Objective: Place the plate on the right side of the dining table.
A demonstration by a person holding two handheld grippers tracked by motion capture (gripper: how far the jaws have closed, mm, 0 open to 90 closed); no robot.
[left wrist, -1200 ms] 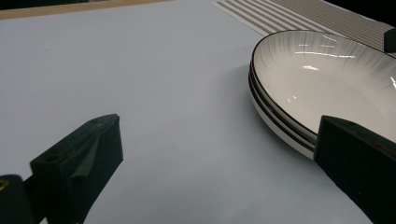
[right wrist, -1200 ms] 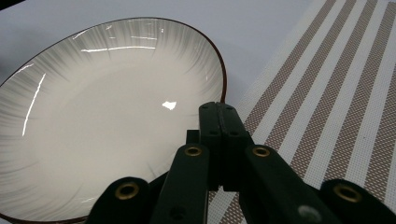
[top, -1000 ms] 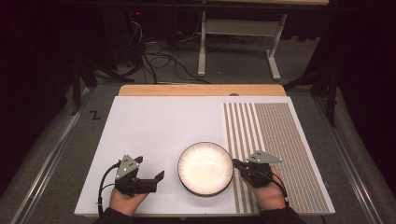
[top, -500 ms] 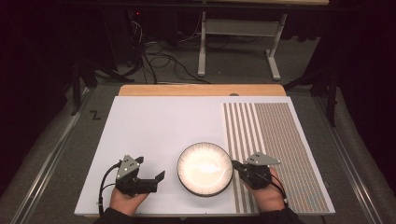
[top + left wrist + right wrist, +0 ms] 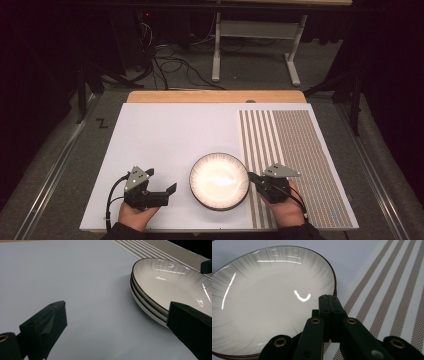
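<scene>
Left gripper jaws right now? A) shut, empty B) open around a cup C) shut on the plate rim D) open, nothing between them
D: in the left gripper view the left gripper jaws stand wide apart over bare white table, beside the stacked white dark-rimmed plates.

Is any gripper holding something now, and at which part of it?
Nothing is held. The right gripper has its jaws shut over the rim of the stacked plates, gripping nothing. The left gripper is open beside them.

Plates: two white, dark-rimmed plates (image 5: pixel 160 290), stacked one on the other
Grippers: two, left gripper (image 5: pixel 167 192) and right gripper (image 5: pixel 254 178)
Hands: two
Tables: one white-topped table (image 5: pixel 170 135)
Striped mats: one (image 5: pixel 295 150)
</scene>
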